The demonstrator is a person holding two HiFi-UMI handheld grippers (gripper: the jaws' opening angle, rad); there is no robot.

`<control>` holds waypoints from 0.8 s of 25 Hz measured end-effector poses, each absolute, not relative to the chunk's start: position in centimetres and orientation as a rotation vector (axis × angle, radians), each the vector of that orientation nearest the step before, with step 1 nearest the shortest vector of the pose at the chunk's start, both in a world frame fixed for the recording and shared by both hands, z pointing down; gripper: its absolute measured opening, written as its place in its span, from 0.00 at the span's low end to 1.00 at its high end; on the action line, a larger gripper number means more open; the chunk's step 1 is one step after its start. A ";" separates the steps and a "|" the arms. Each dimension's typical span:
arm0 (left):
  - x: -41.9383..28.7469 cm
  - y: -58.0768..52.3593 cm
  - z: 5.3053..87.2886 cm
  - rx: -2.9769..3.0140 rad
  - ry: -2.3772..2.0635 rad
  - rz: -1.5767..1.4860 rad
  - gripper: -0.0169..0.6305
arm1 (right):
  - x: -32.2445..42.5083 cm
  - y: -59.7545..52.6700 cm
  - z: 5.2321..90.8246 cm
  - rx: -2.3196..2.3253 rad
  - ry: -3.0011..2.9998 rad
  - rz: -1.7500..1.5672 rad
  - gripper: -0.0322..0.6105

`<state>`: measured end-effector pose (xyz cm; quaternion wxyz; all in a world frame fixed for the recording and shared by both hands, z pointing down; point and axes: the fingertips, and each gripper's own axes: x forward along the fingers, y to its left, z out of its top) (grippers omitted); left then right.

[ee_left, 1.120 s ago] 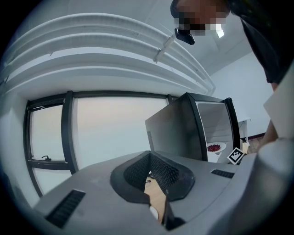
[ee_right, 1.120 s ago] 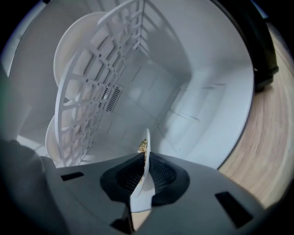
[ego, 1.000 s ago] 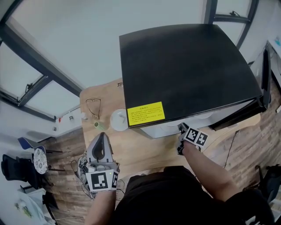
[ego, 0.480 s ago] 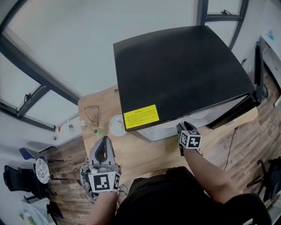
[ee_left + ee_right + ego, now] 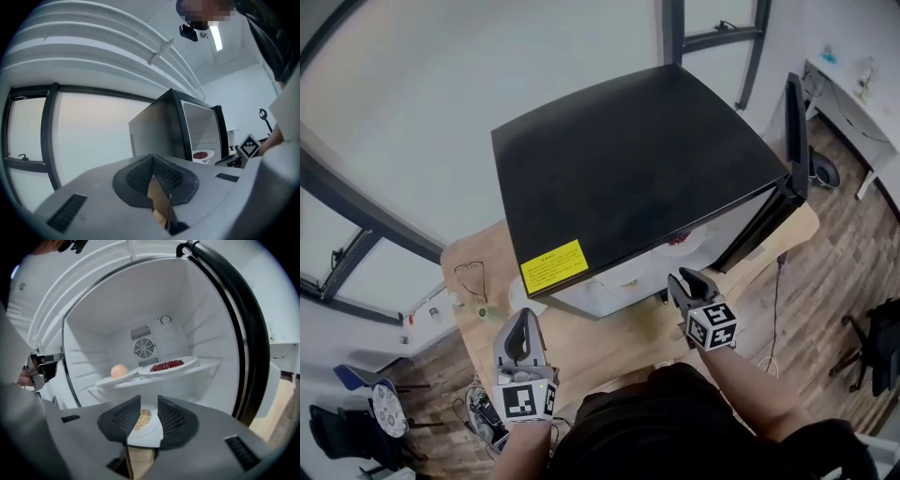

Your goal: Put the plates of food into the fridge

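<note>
Two level on fridge shelf [image 5: 212, 365]: red-food plate [image 5: 190, 361] beside round-food plate [image 5: 105, 380].

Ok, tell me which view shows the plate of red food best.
The right gripper view: the plate of red food lies clear on the fridge shelf. The left gripper view shows it small and distant; the head view only a sliver under the fridge top.

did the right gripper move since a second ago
Yes: the right gripper has backed out from under the fridge's top edge; its jaws, just closing slightly, grip nothing.
</note>
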<state>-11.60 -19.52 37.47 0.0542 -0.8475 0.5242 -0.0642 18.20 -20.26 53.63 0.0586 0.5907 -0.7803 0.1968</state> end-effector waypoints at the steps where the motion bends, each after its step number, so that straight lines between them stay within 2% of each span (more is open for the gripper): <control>1: -11.3 -19.4 37.3 -2.572 1.578 -0.196 0.03 | 18.1 -19.8 52.8 1.777 -2.398 0.593 0.23; 5: -10.6 -19.4 36.8 -2.580 1.554 -0.164 0.03 | 18.0 -18.3 50.3 1.758 -2.499 0.594 0.12; 20: -8.5 -17.1 40.0 -2.674 1.568 -0.184 0.03 | 19.3 -15.6 48.3 1.726 -2.499 0.445 0.08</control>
